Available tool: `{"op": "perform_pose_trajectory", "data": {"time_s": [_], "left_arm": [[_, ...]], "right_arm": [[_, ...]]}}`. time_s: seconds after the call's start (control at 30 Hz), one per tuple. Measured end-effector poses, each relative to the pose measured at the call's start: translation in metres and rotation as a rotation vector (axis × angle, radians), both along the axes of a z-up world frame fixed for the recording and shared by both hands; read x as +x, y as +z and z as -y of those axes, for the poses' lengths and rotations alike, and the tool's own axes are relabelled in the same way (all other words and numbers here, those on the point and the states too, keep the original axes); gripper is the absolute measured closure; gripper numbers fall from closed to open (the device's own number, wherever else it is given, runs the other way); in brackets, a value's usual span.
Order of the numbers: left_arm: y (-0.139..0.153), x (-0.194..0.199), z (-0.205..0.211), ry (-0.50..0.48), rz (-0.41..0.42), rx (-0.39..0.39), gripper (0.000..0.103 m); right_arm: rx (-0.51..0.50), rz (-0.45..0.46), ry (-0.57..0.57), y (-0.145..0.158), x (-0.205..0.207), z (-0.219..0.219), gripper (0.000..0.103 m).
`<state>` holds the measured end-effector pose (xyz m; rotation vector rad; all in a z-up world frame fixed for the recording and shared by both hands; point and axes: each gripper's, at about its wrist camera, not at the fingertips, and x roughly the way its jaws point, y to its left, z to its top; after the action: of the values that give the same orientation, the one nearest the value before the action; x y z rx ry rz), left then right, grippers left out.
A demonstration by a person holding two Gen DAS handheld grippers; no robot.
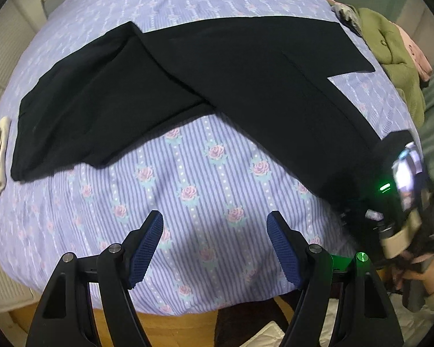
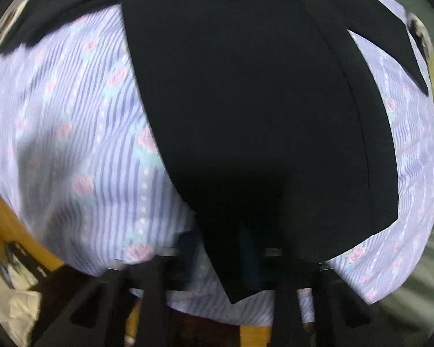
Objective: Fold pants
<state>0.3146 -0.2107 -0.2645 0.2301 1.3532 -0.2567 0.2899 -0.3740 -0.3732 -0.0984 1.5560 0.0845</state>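
Left wrist view shows the black pants (image 1: 188, 72) spread flat in a V on the bed (image 1: 202, 173), its lilac striped, rose-printed cover soft beneath, while the left tongs (image 1: 215, 228) hover spread and empty over bare sheet. Right tongs (image 2: 246, 245), pressed together, look to pinch the smooth, matte near hem, probably to lift it.

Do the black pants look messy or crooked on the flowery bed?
A bit crooked. The black pants lie on the flowery bedspread with their legs splayed apart in a V, not stacked. A heap of clothes sits bunched at the bed's edge.
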Motion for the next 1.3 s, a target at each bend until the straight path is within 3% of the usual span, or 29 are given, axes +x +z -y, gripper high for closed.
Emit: {"op": "perform_pose_trajectory", "data": {"time_s": [0.27,0.4,0.5,0.73,1.0,1.3], "left_arm": [[0.026,0.037,0.007,0.007,0.086,-0.033,0.030],[0.042,0.070,0.031,-0.025,0.166,-0.046,0.029],[0.051,0.098,0.051,-0.031,0.203,-0.053,0.029],[0.058,0.152,0.099,-0.015,0.245,-0.058,0.029],[0.027,0.202,0.145,-0.041,0.189,-0.027,0.029],[0.001,0.225,0.167,-0.061,0.134,0.001,0.029]], "right_arm": [[-0.065,0.367,-0.136,0.130,0.039,0.073,0.099],[-0.112,0.485,-0.135,0.168,0.085,0.111,0.099],[-0.135,0.530,-0.138,0.177,0.121,0.131,0.099],[-0.178,0.564,-0.131,0.172,0.195,0.165,0.100],[-0.220,0.492,-0.096,0.124,0.289,0.211,0.100],[-0.297,0.420,-0.022,0.065,0.337,0.217,0.100]]}}
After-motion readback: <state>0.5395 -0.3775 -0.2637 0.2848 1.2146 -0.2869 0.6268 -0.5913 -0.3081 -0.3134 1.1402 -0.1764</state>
